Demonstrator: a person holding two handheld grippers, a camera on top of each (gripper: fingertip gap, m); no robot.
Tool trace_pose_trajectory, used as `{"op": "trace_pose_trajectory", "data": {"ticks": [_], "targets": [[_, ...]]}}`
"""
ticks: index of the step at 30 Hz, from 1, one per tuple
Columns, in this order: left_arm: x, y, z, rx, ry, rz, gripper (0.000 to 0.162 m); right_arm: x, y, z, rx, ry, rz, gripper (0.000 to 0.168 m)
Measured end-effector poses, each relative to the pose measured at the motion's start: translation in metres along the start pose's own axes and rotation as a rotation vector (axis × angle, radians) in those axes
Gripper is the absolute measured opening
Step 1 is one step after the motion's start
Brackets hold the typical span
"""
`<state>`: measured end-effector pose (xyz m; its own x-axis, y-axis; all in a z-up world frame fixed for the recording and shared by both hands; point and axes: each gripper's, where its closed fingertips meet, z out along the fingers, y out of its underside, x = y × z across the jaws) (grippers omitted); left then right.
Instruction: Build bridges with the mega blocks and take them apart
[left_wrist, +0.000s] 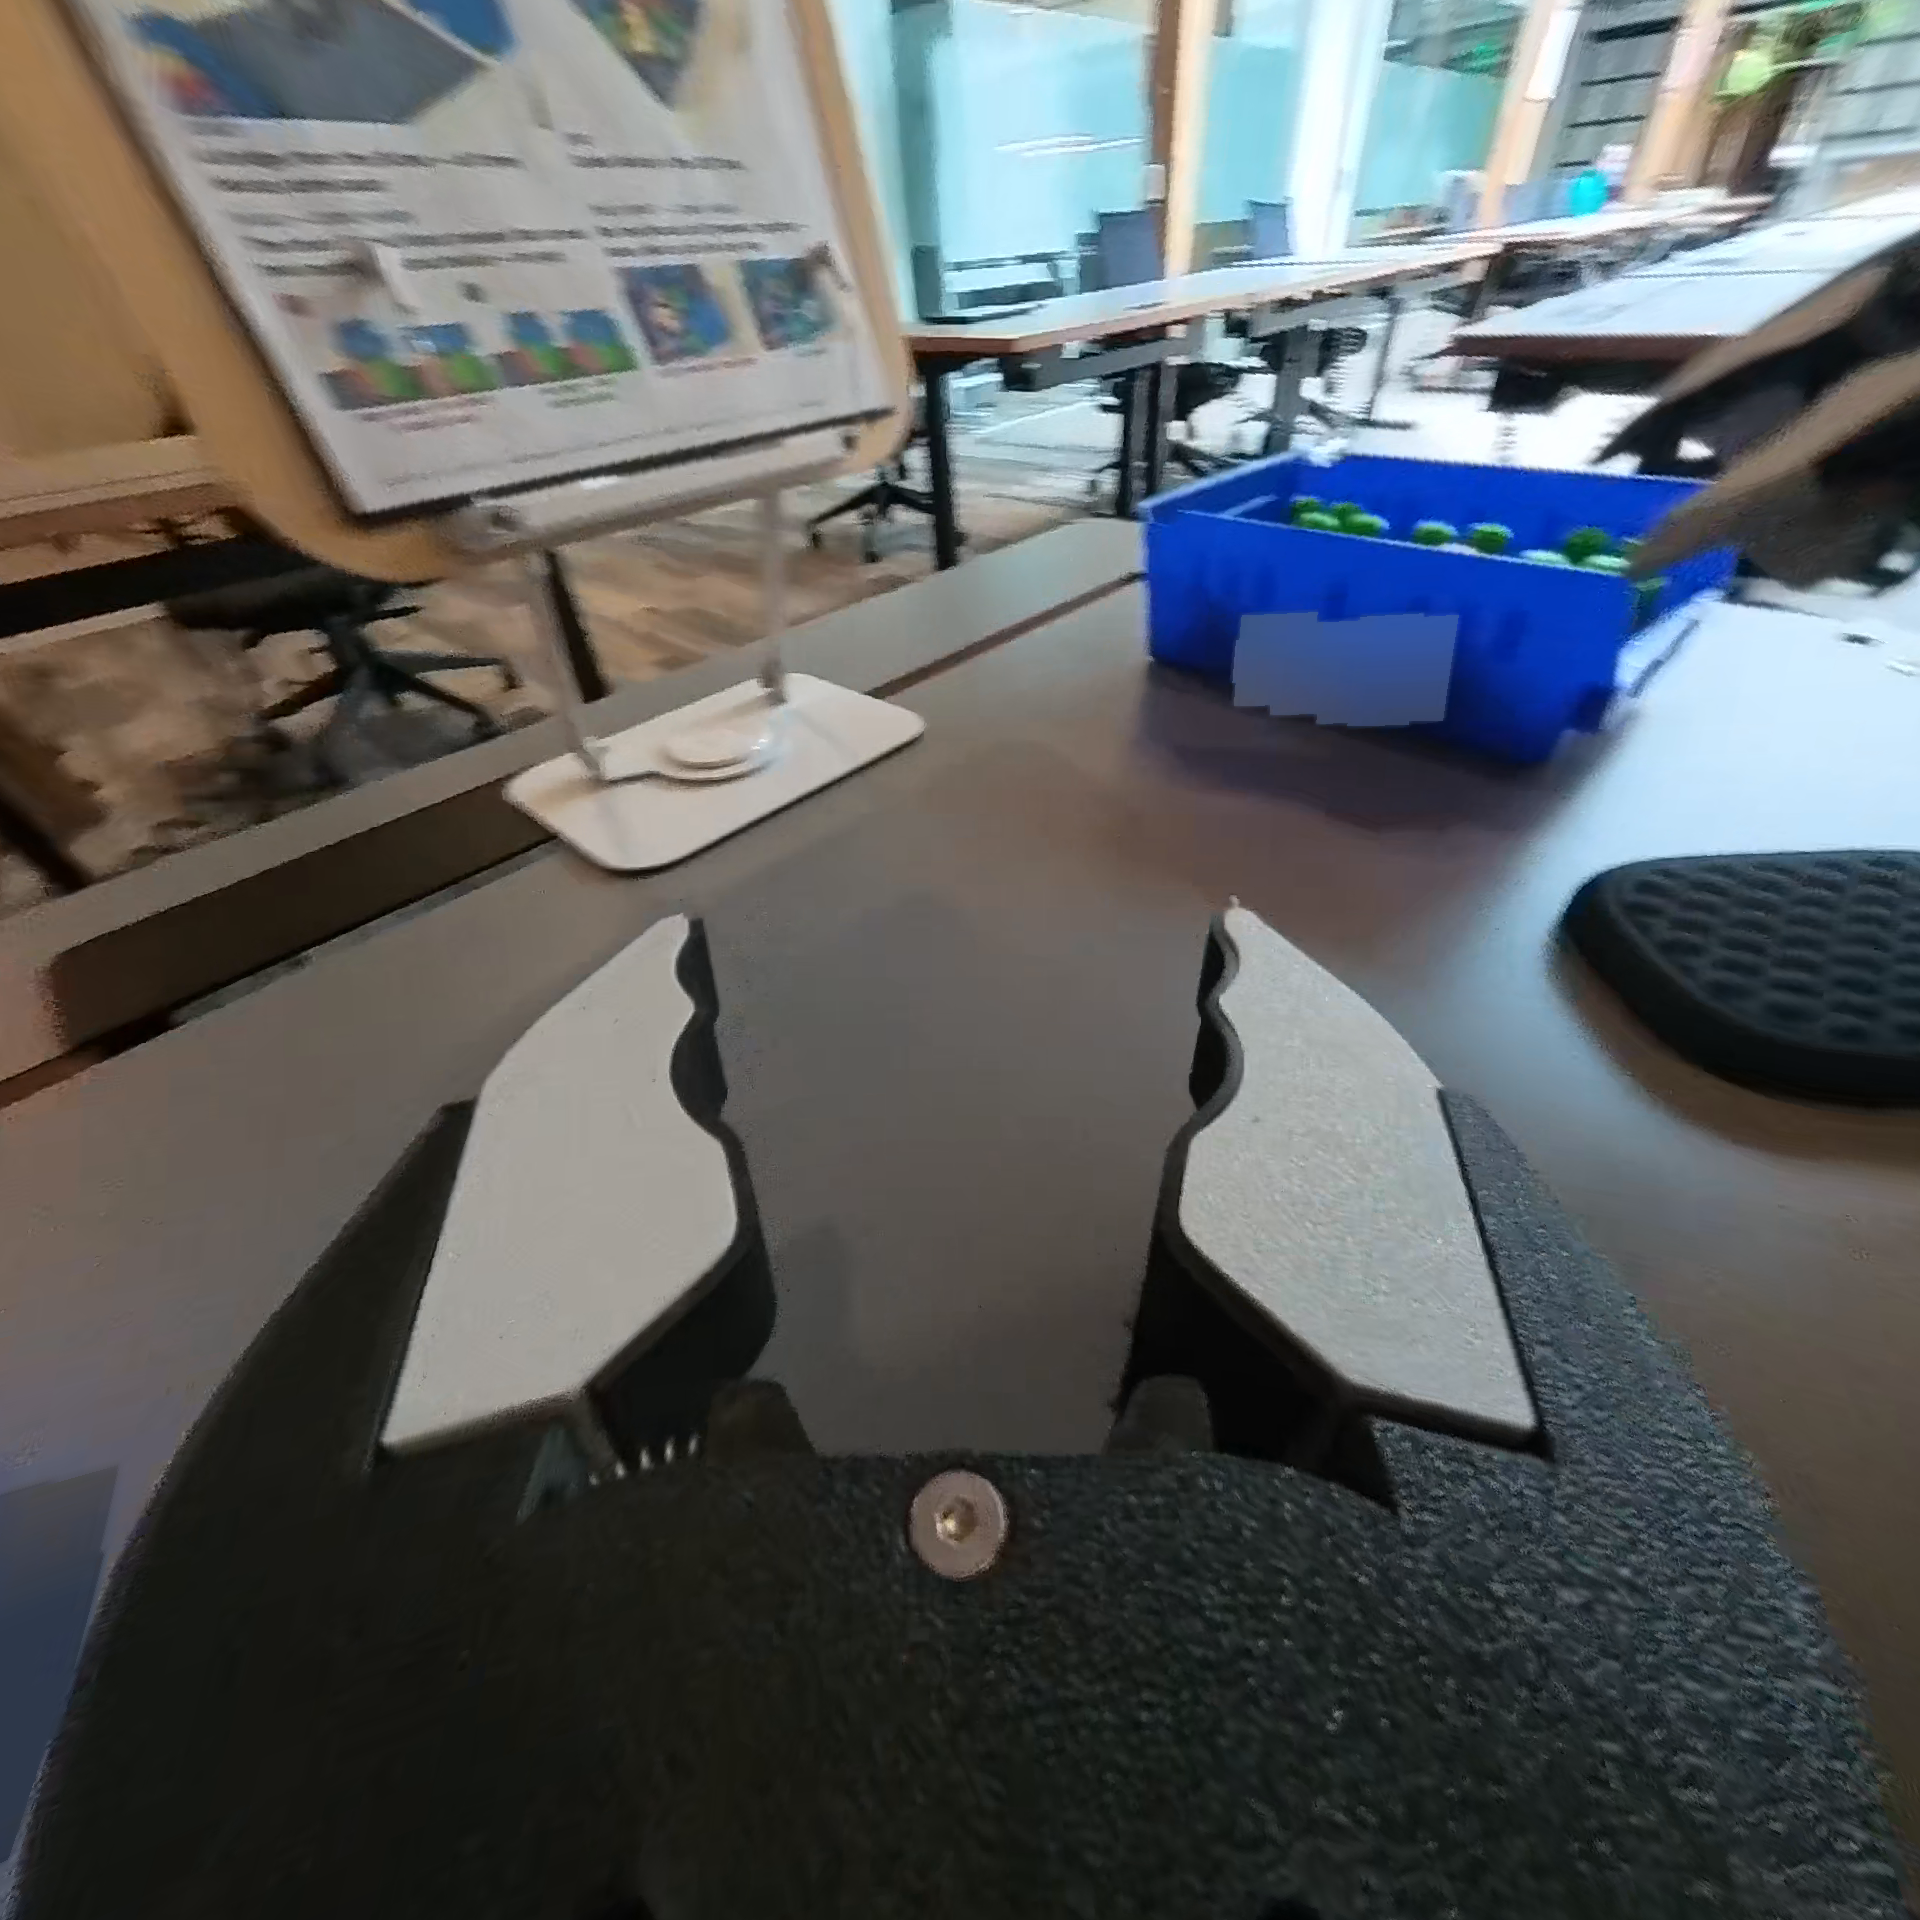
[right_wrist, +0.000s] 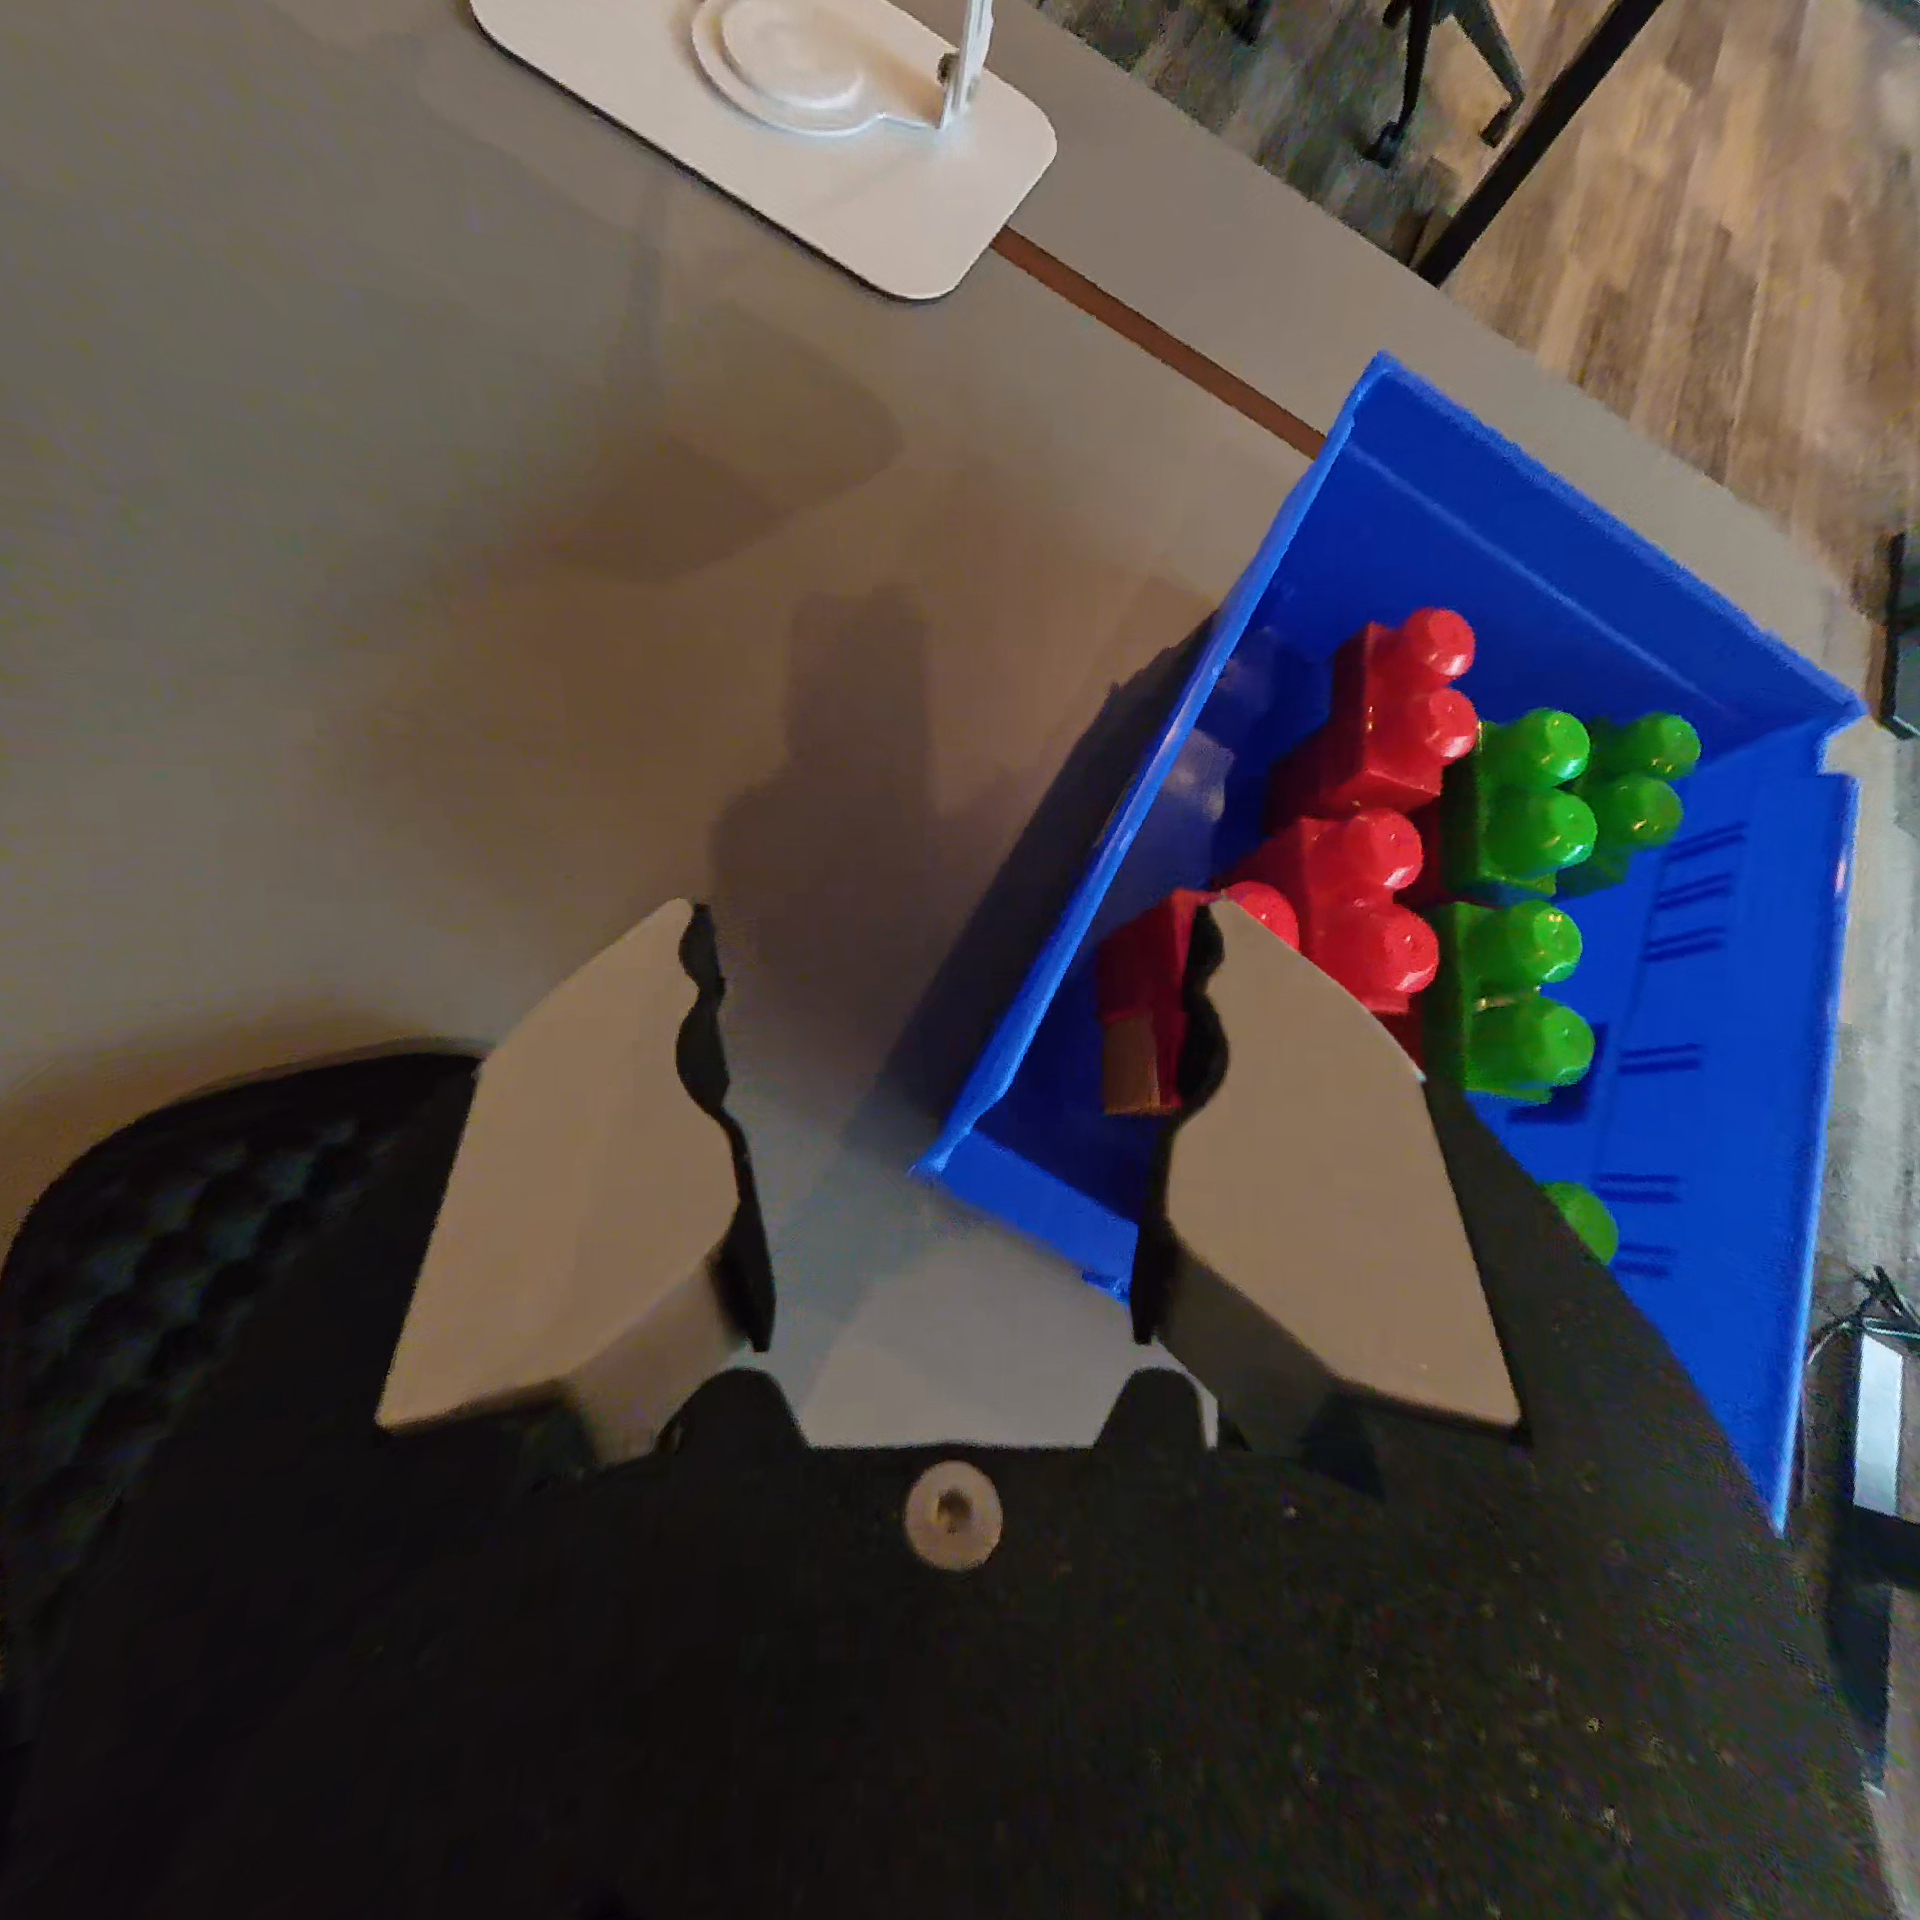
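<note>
Fetch step: both tongs, left (left_wrist: 961, 920) and right (right_wrist: 951, 914), wide, empty. Nxt: dip right into blue plastic bin (right_wrist: 1714, 665), grab red studded block (right_wrist: 1361, 748).

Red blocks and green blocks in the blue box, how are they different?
The red blocks are red and sit nearer the table-side wall of the blue box; the green blocks are green and sit toward its middle. A red block lies partly hidden behind a finger of the open right gripper; most green blocks show fully. Both kinds have round studs, lie packed side by side, and neither is gripped.
</note>
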<state>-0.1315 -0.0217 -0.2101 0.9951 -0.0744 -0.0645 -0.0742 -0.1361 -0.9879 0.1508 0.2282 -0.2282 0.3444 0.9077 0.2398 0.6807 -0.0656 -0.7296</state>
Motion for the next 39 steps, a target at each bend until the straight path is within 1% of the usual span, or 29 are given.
{"op": "trace_pose_trajectory", "data": {"ticks": [3,6,10,12,14,17,21,26,28,29,30,31,39], "targets": [[-0.017,-0.006,-0.022,0.005,-0.173,-0.012,0.093,0.001,0.008,0.0,0.02,0.02,0.027,0.09],[-0.026,-0.004,-0.045,0.006,-0.337,-0.045,0.099,-0.001,0.014,-0.003,0.056,0.018,0.063,0.098],[-0.026,0.004,-0.068,-0.024,-0.475,-0.11,0.113,-0.001,0.018,-0.007,0.117,0.029,0.113,0.103],[-0.023,0.007,-0.079,-0.042,-0.526,-0.133,0.115,-0.001,0.02,-0.008,0.147,0.034,0.13,0.101],[-0.018,0.005,-0.087,-0.034,-0.554,-0.143,0.114,0.005,0.025,-0.008,0.17,0.077,0.15,0.093],[-0.01,0.003,-0.094,-0.011,-0.577,-0.149,0.112,0.014,0.031,-0.004,0.214,0.164,0.174,0.075],[-0.003,0.005,-0.096,-0.01,-0.59,-0.133,0.11,0.016,0.048,0.01,0.15,0.226,0.155,0.065],[0.003,0.008,-0.098,-0.018,-0.579,-0.126,0.108,0.018,0.05,0.02,0.114,0.256,0.162,0.036],[0.004,0.008,-0.1,-0.004,-0.578,-0.125,0.107,0.019,0.051,0.024,0.083,0.264,0.154,0.027],[0.005,0.009,-0.101,-0.001,-0.577,-0.127,0.107,0.019,0.053,0.026,0.056,0.266,0.148,0.016],[0.005,0.011,-0.102,-0.001,-0.577,-0.128,0.106,0.017,0.054,0.029,0.041,0.256,0.14,0.009],[0.004,0.013,-0.103,-0.002,-0.58,-0.129,0.106,0.015,0.054,0.031,0.031,0.249,0.143,0.005],[0.003,0.022,-0.107,0.009,-0.564,-0.145,0.105,0.005,0.048,0.035,0.026,0.228,0.112,0.005]]}}
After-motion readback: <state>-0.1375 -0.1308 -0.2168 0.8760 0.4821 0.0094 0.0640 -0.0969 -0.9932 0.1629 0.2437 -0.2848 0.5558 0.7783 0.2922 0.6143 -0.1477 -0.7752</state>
